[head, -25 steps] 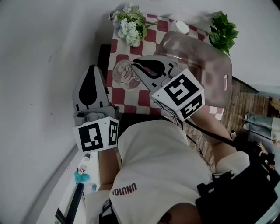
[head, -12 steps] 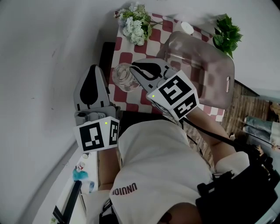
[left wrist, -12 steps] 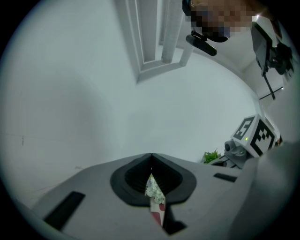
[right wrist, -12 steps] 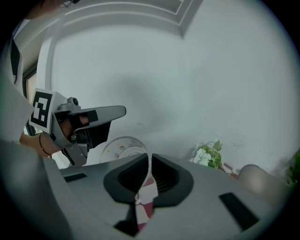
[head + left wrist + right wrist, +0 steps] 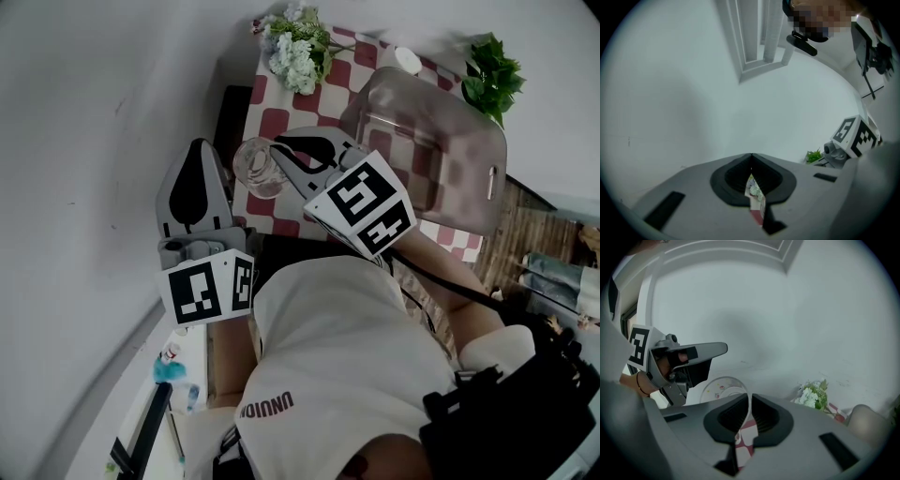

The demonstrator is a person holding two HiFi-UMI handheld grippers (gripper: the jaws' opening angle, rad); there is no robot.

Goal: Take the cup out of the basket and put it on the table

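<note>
Room: a plain white wall (image 5: 103, 141) runs close along my left, beside the small table (image 5: 281, 120) with its red-and-white checked cloth. Wooden floor (image 5: 514, 220) shows past the table's right side.
Nearest: my pale shirt (image 5: 328, 356) fills the bottom of the head view and hides the table's near edge.
Left tongs (image 5: 198, 155): off the table, between the wall and the table's left edge. The jaws are pressed together with nothing in them, and only a thin slit shows in the left gripper view (image 5: 751, 164).
Right tongs (image 5: 278, 155): over the near left part of the cloth, jaws clenched on the thin glass wall of the cup (image 5: 253, 169).
Cup: clear glass, out of the basket (image 5: 469, 187) and to its left, gripped at the rim (image 5: 723, 386) close to the table's left edge. I cannot tell whether its base touches the cloth.
Open room: bare checked cloth lies beyond the cup, up to the flowers (image 5: 298, 47). Very little cloth is left between the cup and the left edge.
Basket: translucent, filling the right half of the table, with its left wall just beside my right tongs.
Far edge: flowers sit at the far left corner and a small white round thing (image 5: 406, 59) at the far edge. A leafy plant (image 5: 492, 75) stands beyond the far right corner.
</note>
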